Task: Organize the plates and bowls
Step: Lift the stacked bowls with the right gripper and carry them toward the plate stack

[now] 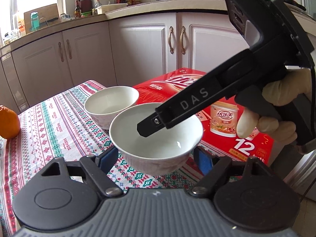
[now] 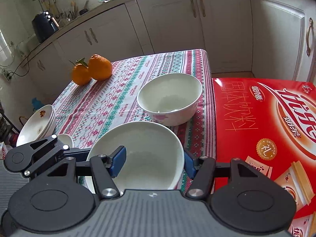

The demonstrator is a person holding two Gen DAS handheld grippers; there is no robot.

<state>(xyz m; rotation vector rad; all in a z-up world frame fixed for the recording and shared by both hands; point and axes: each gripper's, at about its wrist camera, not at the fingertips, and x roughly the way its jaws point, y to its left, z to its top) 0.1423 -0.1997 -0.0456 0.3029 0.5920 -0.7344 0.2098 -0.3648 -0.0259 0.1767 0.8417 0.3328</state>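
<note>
A white bowl [image 1: 156, 138] sits on the patterned tablecloth right in front of my left gripper [image 1: 156, 159], whose blue pads stand wide on either side of its base without touching. My right gripper [image 2: 155, 163] straddles this bowl's right rim [image 2: 138, 154]: one blue pad is inside the bowl, the other outside. Its black finger [image 1: 177, 110] reaches down into the bowl in the left wrist view. A second white bowl [image 1: 111, 103] stands just behind; it also shows in the right wrist view [image 2: 169, 96]. A stack of white plates [image 2: 37, 124] sits at the left table edge.
A red gift box [image 2: 262, 130] lies along the right side of the table [image 2: 110, 98], close to both bowls. Two oranges [image 2: 92, 69] sit at the far left corner. White kitchen cabinets [image 1: 138, 39] stand beyond the table.
</note>
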